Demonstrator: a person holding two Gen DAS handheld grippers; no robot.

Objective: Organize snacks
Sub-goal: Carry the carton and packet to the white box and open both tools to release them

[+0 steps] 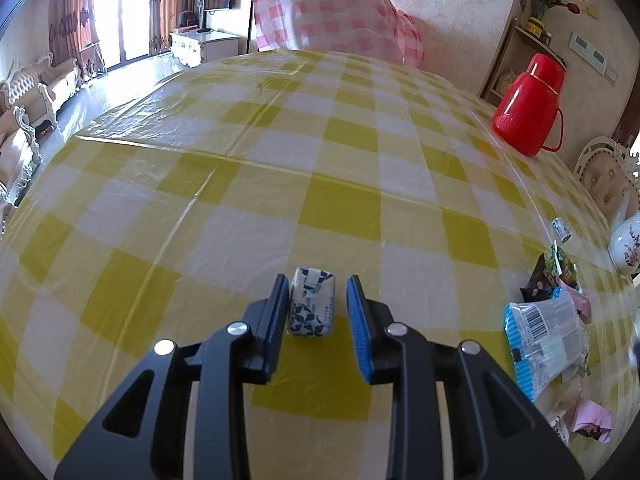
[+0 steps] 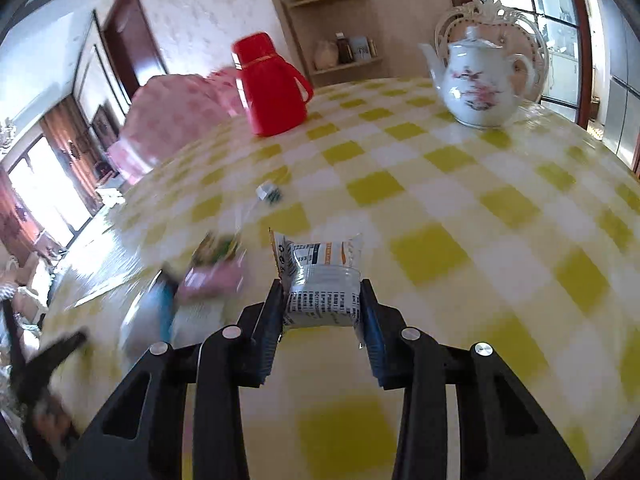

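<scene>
**Inspector:** Report on the left gripper (image 1: 318, 300).

**Assistant:** It points down at the yellow-and-white checked tablecloth (image 1: 224, 184). A small blue-and-white wrapped snack (image 1: 311, 303) lies on the cloth between its fingers. The left pad sits against the wrapper's edge; a slim gap shows beside the right pad. The fingers stand narrow, and the pads do not clamp the wrapper on both sides.

**Inspector:** The right gripper (image 2: 322, 304)?

**Assistant:** Its fingers are closed on a clear-and-white snack packet with an orange band (image 2: 320, 276). Both pads press the packet's sides and its lower half is pinched in. The view is blurred, most strongly at left.

**Inspector:** Location of the remaining snacks?

**Assistant:** In the left view they are grouped at the right edge of the table: a blue-edged clear packet with a barcode (image 1: 544, 340), a dark packet (image 1: 546, 276) behind it, a pink wrapper (image 1: 592, 424) nearer the camera, and a small packet (image 1: 561, 230) farther back.

**Inspector:** Other items?

**Assistant:** A red thermos jug (image 1: 528, 108) stands at the far right of the table. A white floral teapot (image 2: 480, 84) stands well apart from it.
</scene>
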